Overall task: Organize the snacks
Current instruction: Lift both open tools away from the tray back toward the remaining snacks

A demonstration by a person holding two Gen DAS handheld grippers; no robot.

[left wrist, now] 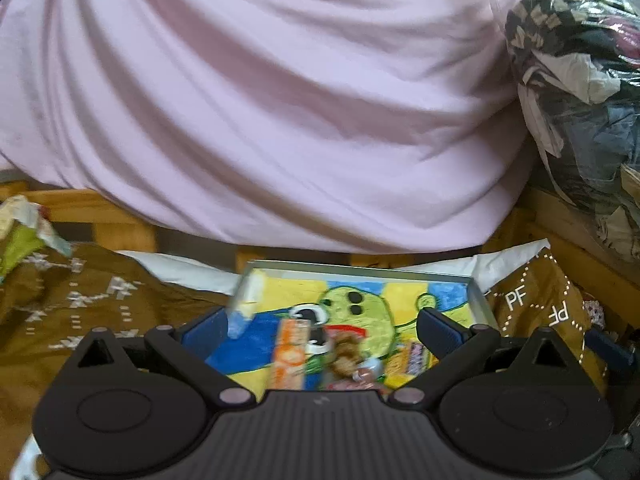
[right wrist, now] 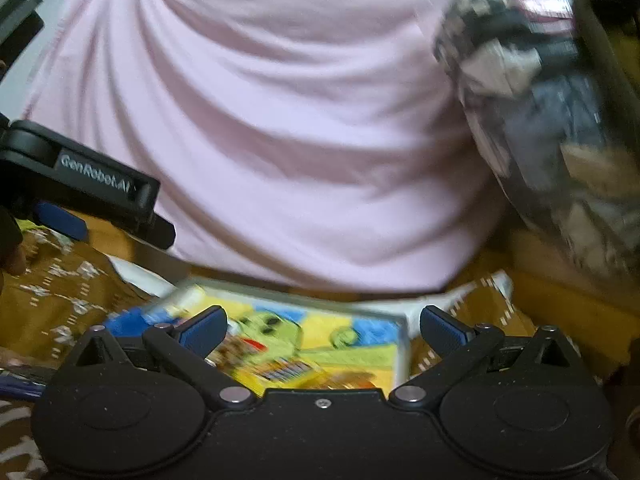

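Both grippers, left (left wrist: 322, 326) and right (right wrist: 323, 328), hover spread and empty above one cartoon-printed tray (left wrist: 478, 300); three snack packets (left wrist: 290, 360) cluster at its near edge.

Setting: a home bedroom
Evidence: draped pale pink bedsheet (left wrist: 256, 92); brown patterned blanket (left wrist: 80, 300); clear plastic bag of clothes (left wrist: 580, 80); wooden bed frame (left wrist: 120, 220)
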